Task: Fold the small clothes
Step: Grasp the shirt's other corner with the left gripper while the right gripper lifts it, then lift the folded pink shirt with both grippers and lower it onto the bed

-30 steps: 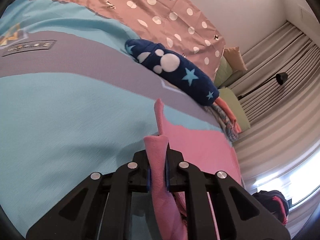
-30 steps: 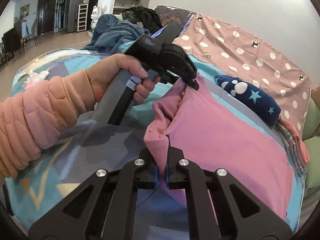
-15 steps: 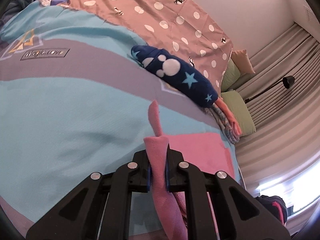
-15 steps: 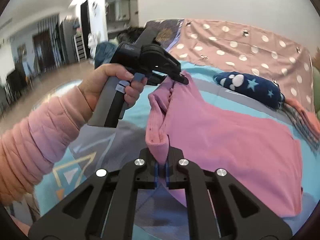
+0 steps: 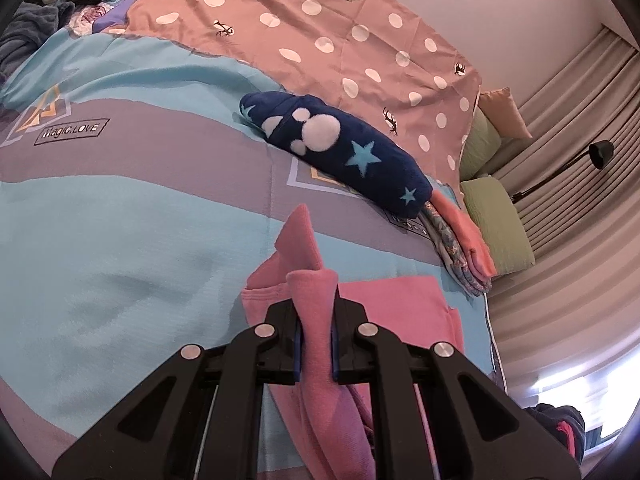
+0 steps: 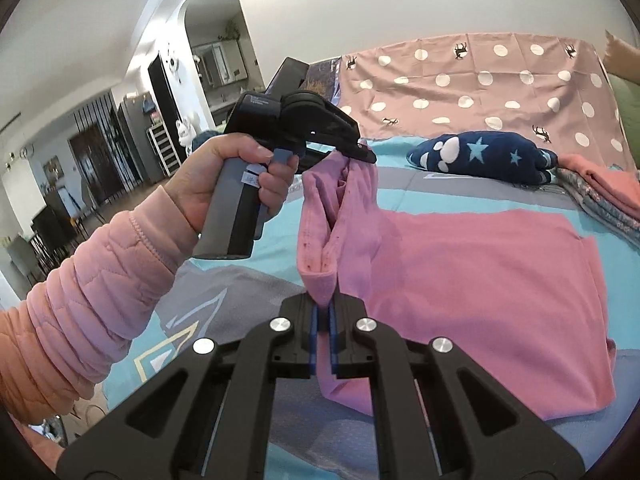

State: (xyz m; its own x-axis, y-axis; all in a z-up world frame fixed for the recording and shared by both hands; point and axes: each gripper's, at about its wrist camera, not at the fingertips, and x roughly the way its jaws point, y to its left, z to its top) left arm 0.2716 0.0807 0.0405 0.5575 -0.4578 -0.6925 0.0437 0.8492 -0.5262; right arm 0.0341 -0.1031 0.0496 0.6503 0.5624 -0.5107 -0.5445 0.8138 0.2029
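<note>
A pink garment (image 6: 460, 280) lies spread on the bed, its near edge lifted. My right gripper (image 6: 323, 312) is shut on one corner of that edge. My left gripper (image 5: 316, 316) is shut on the other corner, a bunched fold of pink cloth (image 5: 312, 280). In the right wrist view the left gripper (image 6: 360, 152) is held by a hand in a pink sleeve, up and to the left, with the edge hanging slack between the two grippers.
A folded navy fleece with stars and paw prints (image 5: 340, 152) and a stack of folded clothes (image 5: 460, 240) lie beyond the garment. A brown polka-dot sheet (image 5: 320, 40) covers the far side of the blue and grey bedspread (image 5: 120, 220). Green pillows (image 5: 496, 216) lie at the right.
Both grippers have carried the held pink edge forward and up over the garment. The spread cloth now lies flatter and wider on the bed. Both stay shut.
</note>
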